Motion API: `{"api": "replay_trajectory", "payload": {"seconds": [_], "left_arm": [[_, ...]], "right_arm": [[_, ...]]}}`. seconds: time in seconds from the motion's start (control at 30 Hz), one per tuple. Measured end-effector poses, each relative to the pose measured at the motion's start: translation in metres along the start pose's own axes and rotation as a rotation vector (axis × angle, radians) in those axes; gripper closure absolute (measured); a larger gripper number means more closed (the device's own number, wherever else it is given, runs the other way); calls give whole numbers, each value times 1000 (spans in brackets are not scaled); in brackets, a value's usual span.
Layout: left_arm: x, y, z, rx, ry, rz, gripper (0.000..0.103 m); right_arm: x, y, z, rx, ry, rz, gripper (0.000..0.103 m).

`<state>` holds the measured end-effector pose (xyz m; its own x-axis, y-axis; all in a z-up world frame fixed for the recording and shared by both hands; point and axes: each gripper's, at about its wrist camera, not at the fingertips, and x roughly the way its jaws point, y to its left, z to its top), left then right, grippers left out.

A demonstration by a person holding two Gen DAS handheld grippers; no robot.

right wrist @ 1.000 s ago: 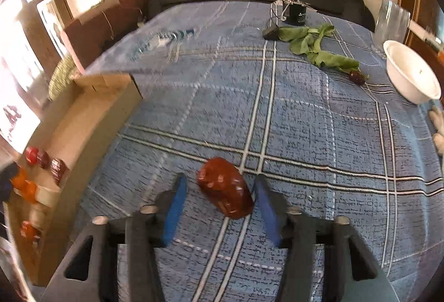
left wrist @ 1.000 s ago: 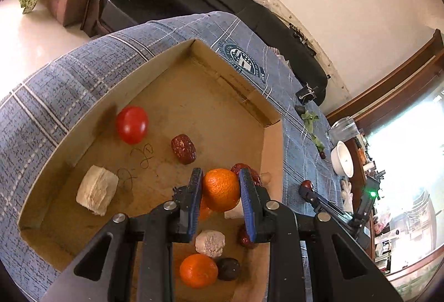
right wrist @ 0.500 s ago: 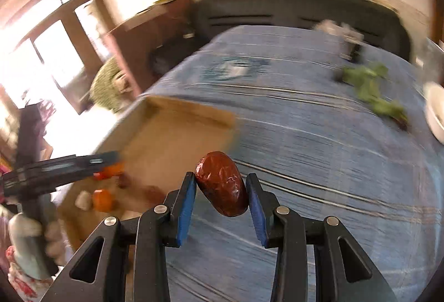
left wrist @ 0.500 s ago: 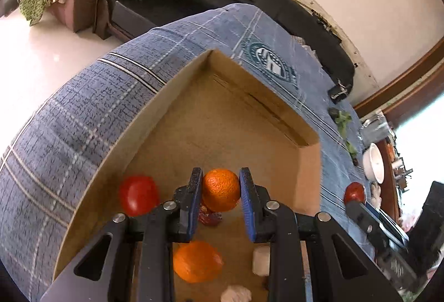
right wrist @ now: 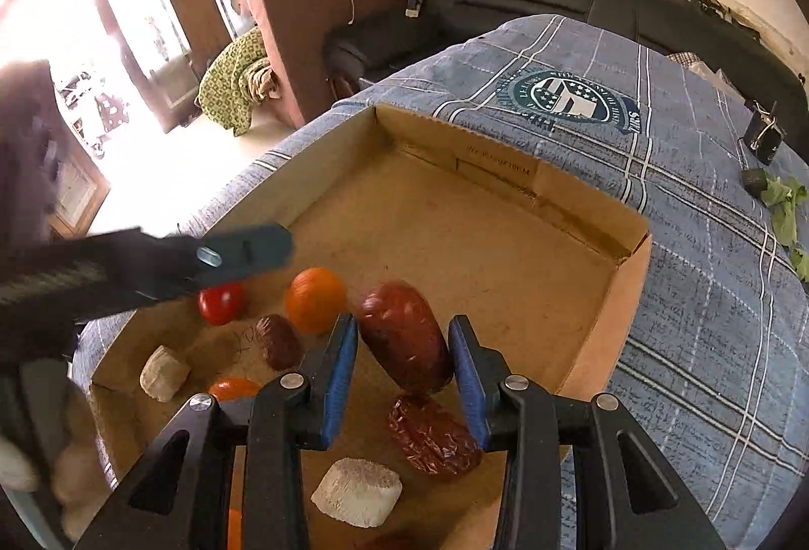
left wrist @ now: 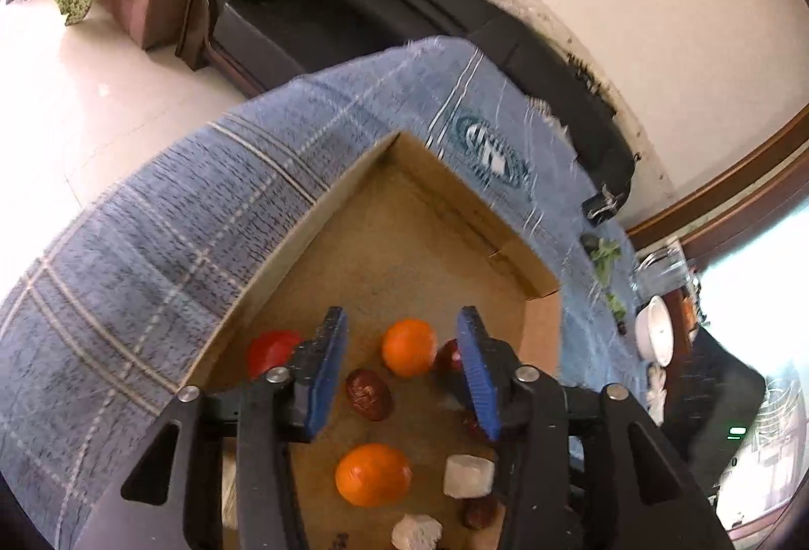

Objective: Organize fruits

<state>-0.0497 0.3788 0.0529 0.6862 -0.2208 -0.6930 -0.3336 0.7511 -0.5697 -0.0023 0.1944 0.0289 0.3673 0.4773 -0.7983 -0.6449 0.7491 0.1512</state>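
1. Left wrist view: the left gripper [left wrist: 402, 373] hangs over the cardboard box [left wrist: 298, 241], which stands on the blue checked cloth [left wrist: 151, 236]. Its jaws have just been opening and now stand apart. A small orange [left wrist: 409, 347] lies on the box floor in the gap between them, and neither blue pad [left wrist: 323, 373] touches it.
2. In the same view, a red tomato [left wrist: 268, 350] lies to the left of the left pad, near the box wall. A dark red date [left wrist: 368, 394] lies just near of the orange. A second orange [left wrist: 373, 474] is nearer to the camera, and a white chunk [left wrist: 467, 475] lies to its right.
3. Far right on the cloth there are green leaves [left wrist: 604, 254] and a white bowl [left wrist: 655, 335].
4. Right wrist view: the right gripper [right wrist: 403, 348] is above the near right part of the box [right wrist: 617, 297]. Its fingers are closed on a smooth red date [right wrist: 404, 337], which sits tilted between the two blue pads [right wrist: 341, 368], above the box floor.
5. Below the held date, a wrinkled date [right wrist: 432, 433] lies on the box floor, and a white chunk [right wrist: 358, 492] lies near of it.
6. To the left, the left gripper [right wrist: 237, 254] reaches in over the box, with the tomato [right wrist: 220, 302] under it and the small orange [right wrist: 314, 300] to the right of the tomato.
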Motion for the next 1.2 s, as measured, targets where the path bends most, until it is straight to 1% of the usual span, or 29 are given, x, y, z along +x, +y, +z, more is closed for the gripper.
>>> {"api": "replay_trajectory", "payload": {"seconds": [0.1, 0.13, 0.2, 0.3, 0.33, 0.37, 0.43, 0.5, 0.57, 0.63, 0.73, 0.83, 0.93, 1.07, 1.2], "left_arm": [[-20, -5, -3, 3, -48, 12, 51], [-31, -8, -6, 11, -75, 20, 48], [-45, -13, -11, 35, -116, 59, 43], [-69, -26, -24, 89, -204, 183, 34], [-78, -32, -32, 114, -243, 245, 27], [-83, -36, -38, 127, -265, 280, 18], [-91, -45, -55, 141, -315, 325, 12], [-92, -52, -71, 153, -332, 336, 12], [-88, -62, -86, 186, -325, 352, 12], [-81, -76, -101, 248, -312, 364, 12], [-72, -103, -121, 359, -312, 411, 12], [-68, -119, -133, 411, -327, 430, 12], [-69, -126, -141, 440, -326, 443, 12], [-67, -128, -145, 443, -305, 446, 12], [-64, -129, -148, 440, -285, 438, 12]], "right_arm": [[-4, 2, -3, 0, -10, 0, 57], [-7, 3, -4, 2, -19, -2, 55], [-20, 2, -6, 12, -45, -5, 51], [-50, -12, -18, 73, -112, -21, 43], [-60, -17, -24, 98, -131, -25, 38], [-71, -23, -30, 126, -149, -33, 34], [-93, -38, -48, 194, -187, -59, 32], [-112, -51, -67, 260, -212, -87, 31], [-129, -60, -86, 315, -236, -110, 28], [-142, -67, -103, 364, -260, -132, 26], [-157, -73, -125, 414, -282, -158, 25], [-162, -73, -134, 406, -281, -193, 24], [-162, -71, -139, 388, -284, -226, 24], [-163, -68, -140, 378, -285, -211, 22], [-163, -64, -144, 361, -290, -212, 21]]}}
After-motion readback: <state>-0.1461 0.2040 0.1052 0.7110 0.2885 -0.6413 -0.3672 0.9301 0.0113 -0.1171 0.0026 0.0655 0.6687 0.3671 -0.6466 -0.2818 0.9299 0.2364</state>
